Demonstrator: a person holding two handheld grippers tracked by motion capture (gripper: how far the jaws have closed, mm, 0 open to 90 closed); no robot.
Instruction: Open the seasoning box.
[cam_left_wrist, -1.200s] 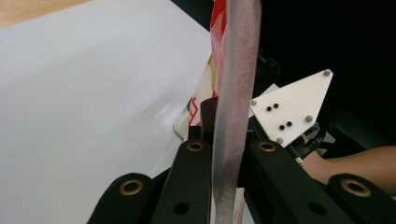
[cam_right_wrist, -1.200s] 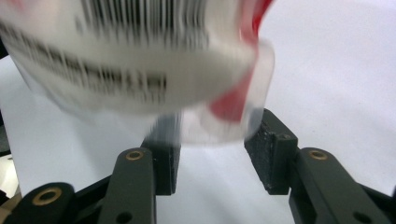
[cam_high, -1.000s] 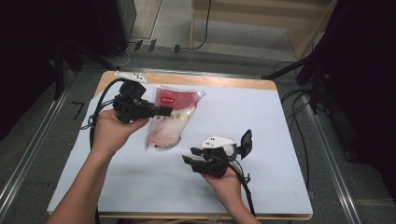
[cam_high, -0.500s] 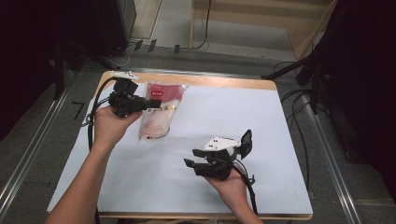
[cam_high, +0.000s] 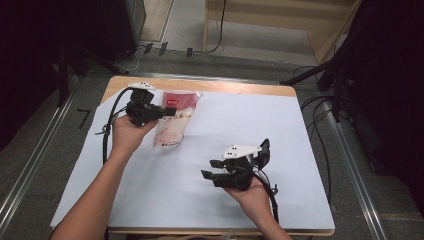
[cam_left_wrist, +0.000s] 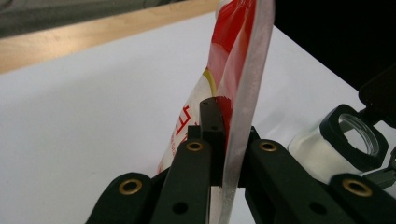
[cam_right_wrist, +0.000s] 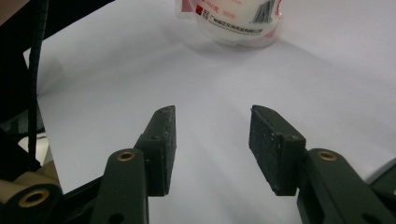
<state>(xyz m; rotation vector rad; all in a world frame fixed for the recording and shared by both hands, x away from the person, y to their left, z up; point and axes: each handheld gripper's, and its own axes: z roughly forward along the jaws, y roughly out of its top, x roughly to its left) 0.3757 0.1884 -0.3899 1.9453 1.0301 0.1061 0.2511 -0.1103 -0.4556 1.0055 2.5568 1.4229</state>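
A red and white pouch (cam_high: 172, 125) hangs tilted at the back left of the white-covered table (cam_high: 310, 150), its lower end close to or on the sheet. My left gripper (cam_high: 167, 112) is shut on the pouch's upper side edge. In the left gripper view the jaws (cam_left_wrist: 224, 135) pinch the sealed edge of the pouch (cam_left_wrist: 233, 65). My right gripper (cam_high: 212, 170) lies low over the near middle of the table, pointing left, open with nothing in it. In the right gripper view its jaws (cam_right_wrist: 212, 144) stand apart over bare sheet, and the pouch's bottom (cam_right_wrist: 233, 18) lies beyond them.
The wooden table edge (cam_high: 240, 87) runs along the far side. Cables (cam_high: 320, 115) trail on the floor at the right, and a black cable (cam_high: 112, 120) loops from the left gripper. Part of the right gripper (cam_left_wrist: 355, 140) appears at the right of the left gripper view.
My left gripper has come down with the pouch, which now sits lower and slightly more to the left. The right hand has stayed in place.
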